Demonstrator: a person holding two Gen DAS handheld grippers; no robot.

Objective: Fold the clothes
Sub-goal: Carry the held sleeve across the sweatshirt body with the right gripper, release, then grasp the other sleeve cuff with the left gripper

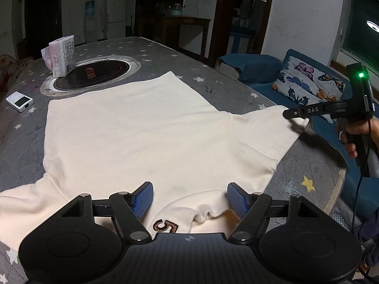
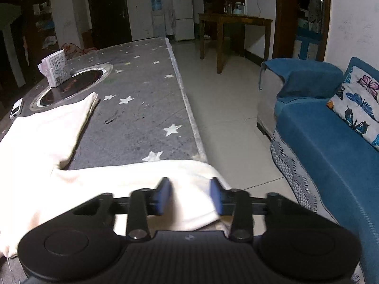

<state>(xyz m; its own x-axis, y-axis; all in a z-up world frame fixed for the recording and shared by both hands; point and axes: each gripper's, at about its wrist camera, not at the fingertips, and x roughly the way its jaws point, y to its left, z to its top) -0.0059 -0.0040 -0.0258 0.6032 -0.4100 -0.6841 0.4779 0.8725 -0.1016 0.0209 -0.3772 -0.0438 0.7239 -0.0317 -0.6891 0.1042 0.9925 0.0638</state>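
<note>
A cream T-shirt point(image 1: 146, 127) lies flat, back side up, on the grey star-patterned table point(image 1: 213, 80). Its collar with a brown number print point(image 1: 165, 227) is nearest me. My left gripper point(image 1: 189, 201) is open and hovers over the collar, one blue pad on each side. My right gripper point(image 2: 190, 195) is open over the end of the right sleeve point(image 2: 142, 179) at the table's right edge; it also shows in the left wrist view point(image 1: 297, 114), by the sleeve tip. The shirt's hem corner point(image 2: 90, 101) reaches toward the round cooktop.
A round black induction cooktop point(image 1: 94, 73) is set into the table beyond the shirt, with a tissue pack point(image 1: 61, 58) on it. A small white device point(image 1: 19, 100) lies at far left. A blue sofa point(image 2: 331, 137) with a butterfly pillow point(image 2: 360, 101) stands right of the table.
</note>
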